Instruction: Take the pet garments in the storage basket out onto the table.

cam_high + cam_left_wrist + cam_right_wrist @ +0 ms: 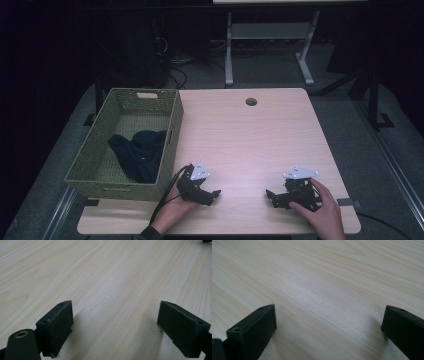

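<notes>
**Claws parked wide and empty, garment in basket**

Your left claw [204, 192] and right claw [280, 196] rest low on the table [250, 135], jaws spread wide, nothing between them: a neutral waiting pose, likely. Dark cloth [137, 152] lies crumpled inside the woven basket [170, 131] at the table's left edge, near your left claw.

Light wood-grain table [260, 135] with a round cable hole [251, 101] near its far edge, grey carpeted floor [345, 105] around it, white legs of a second desk [270, 35] beyond, tangled cables [172, 62] on the floor, dark surrounding room.
</notes>
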A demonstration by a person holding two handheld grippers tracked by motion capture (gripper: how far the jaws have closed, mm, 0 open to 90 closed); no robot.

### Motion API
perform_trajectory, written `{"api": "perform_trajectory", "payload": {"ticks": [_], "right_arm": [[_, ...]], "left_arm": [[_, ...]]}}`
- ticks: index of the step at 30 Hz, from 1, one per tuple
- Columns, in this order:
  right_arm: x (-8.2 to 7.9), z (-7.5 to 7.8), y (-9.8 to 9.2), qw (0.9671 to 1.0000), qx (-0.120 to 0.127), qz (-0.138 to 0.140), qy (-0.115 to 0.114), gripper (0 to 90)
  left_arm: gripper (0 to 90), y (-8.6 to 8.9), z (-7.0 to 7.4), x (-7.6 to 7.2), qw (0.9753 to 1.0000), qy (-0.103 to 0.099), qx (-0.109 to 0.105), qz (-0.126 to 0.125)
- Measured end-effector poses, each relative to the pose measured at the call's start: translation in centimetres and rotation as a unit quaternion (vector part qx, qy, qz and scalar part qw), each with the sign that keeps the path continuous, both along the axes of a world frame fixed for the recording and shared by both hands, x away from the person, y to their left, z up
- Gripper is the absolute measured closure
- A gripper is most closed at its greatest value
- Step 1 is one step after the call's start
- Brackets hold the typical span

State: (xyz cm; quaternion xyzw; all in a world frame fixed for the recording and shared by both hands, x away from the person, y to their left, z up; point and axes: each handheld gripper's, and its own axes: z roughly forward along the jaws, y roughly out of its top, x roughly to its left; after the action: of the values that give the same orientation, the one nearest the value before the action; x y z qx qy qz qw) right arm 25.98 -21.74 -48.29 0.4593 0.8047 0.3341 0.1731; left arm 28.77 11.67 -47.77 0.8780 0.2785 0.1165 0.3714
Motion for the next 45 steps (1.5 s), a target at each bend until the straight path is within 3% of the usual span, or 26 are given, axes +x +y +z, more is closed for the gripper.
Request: {"api": "perform_trajectory", "payload": {"ticks": [21, 37, 45], "right_arm": [[0.0, 0.0, -0.1, 1.0000, 0.001, 0.005, 0.003, 0.0], [0.0, 0.0, -0.1, 1.0000, 0.001, 0.007, 0.003, 0.0], [0.0, 0.0, -0.1, 1.0000, 0.001, 0.007, 0.003, 0.0]], "left_arm": [[13.0, 0.2, 0.4, 0.6, 0.9999, 0.008, 0.007, 0.004], [13.1, 0.4, 1.4, 0.8, 0.9997, 0.013, -0.017, 0.007], [13.2, 0.3, 2.1, 1.0, 0.9998, 0.009, -0.019, 0.003]]}}
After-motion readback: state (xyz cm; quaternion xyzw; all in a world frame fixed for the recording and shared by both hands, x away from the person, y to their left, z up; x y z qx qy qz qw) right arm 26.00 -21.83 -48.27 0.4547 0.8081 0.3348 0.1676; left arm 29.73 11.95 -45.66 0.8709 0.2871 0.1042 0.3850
